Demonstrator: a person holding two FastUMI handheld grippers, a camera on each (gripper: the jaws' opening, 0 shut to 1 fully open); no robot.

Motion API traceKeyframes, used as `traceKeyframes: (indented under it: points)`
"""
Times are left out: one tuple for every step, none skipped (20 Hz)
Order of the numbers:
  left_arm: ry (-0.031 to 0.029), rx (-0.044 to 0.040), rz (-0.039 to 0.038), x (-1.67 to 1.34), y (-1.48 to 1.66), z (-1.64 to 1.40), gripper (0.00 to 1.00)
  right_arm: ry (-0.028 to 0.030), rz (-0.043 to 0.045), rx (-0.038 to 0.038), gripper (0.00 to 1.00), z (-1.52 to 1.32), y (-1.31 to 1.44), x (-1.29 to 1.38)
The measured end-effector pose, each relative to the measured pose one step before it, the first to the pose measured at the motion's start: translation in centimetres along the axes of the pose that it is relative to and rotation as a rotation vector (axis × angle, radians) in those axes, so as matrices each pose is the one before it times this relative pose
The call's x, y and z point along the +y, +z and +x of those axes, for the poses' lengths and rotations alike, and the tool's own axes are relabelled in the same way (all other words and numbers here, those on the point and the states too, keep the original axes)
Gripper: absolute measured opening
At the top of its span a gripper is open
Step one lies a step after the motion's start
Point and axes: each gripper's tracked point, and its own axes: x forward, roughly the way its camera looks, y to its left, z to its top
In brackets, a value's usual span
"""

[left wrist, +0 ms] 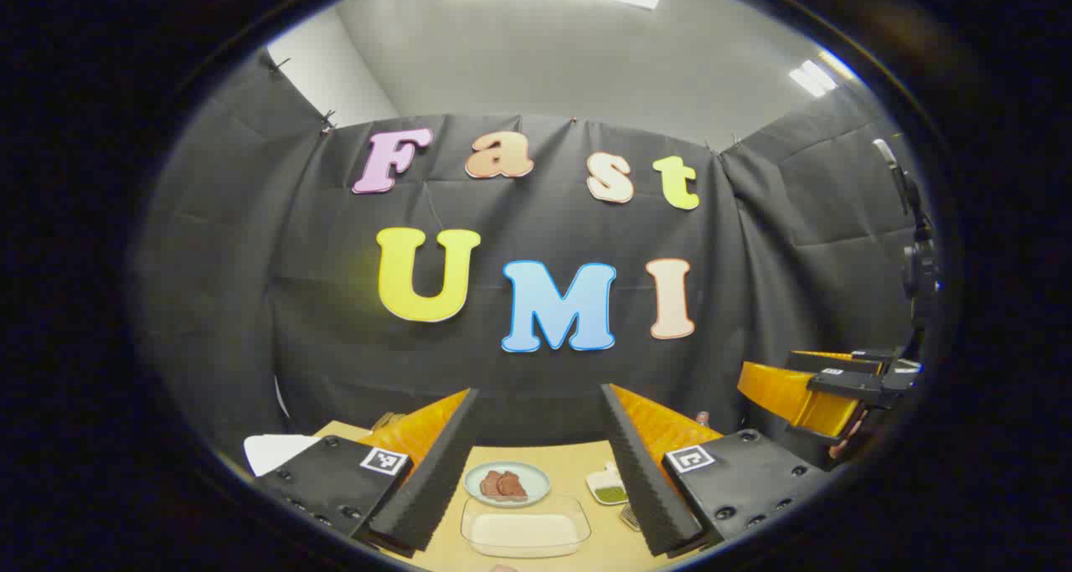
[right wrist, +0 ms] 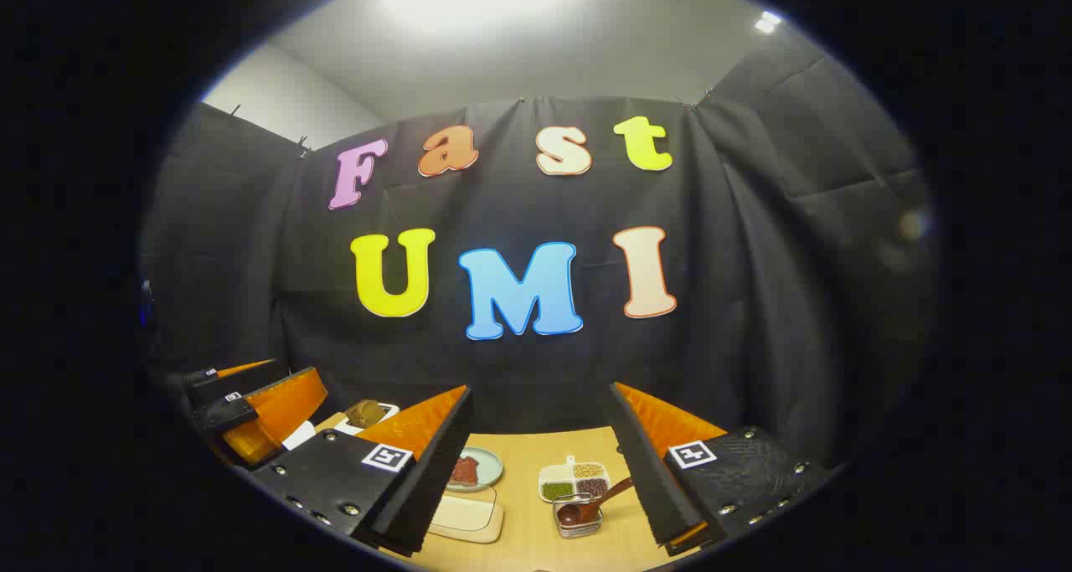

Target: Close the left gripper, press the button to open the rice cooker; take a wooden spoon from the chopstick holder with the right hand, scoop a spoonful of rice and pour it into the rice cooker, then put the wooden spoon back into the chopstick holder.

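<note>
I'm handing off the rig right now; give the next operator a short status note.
Left gripper: open, raised above the table, holding nothing.
Right gripper: open, raised, holding nothing.
Wooden spoon sits in the chopstick holder, by the divided grain dish. Glass tray and plate of meat lie ahead of the left gripper.
Done: nothing visible.
Left: every step, starting with closing the left gripper.
</note>
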Motion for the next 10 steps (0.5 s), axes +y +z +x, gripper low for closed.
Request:
traceKeyframes:
  points:
    - [-0.00823,-0.00216,-0.00727,0.337,0.036,-0.115,0.96,-0.01182,-0.01037,-0.00039,0.95,-0.104,0.036,0.097]
    - [-0.00946,-0.00280,-0.00345,0.331,0.283,-0.105,0.96,-0.01170,-0.00806,-0.00087,0.96,-0.224,0.145,0.211]
    - [-0.00801,-0.00315,0.00062,0.377,0.063,-0.135,0.96,-0.00671,-0.00541,-0.00248,0.96,-0.188,0.036,0.318]
    - [-0.00701,0.00159,-0.00101,0.361,-0.010,-0.031,0.96,-0.00608,-0.00207,-0.00371,0.96,-0.309,0.149,0.246]
    - [-0.01010,0.00551,-0.00481,0.185,-0.173,-0.035,0.96,-0.00967,-0.00325,-0.00131,0.96,-0.227,-0.045,0.205]
    - [-0.00734,0.00314,-0.00515,0.218,-0.006,-0.117,0.96,-0.00237,-0.00196,-0.00340,0.96,-0.349,0.079,0.297]
    - [-0.00124,-0.00048,-0.00279,0.442,0.031,-0.025,0.96,-0.00371,-0.00022,-0.00564,0.96,-0.397,0.173,0.360]
    - [0.00316,-0.00180,0.00071,0.394,0.092,-0.150,0.96,0.00130,0.00181,-0.00638,0.96,-0.308,0.156,0.294]
    - [0.00481,0.00005,0.00395,0.259,0.060,-0.341,0.96,0.00223,0.00538,-0.00315,0.96,-0.322,0.193,0.267]
    - [0.00751,0.00028,0.00547,0.256,0.157,-0.220,0.96,0.00745,0.00993,0.00069,0.96,-0.239,0.118,0.302]
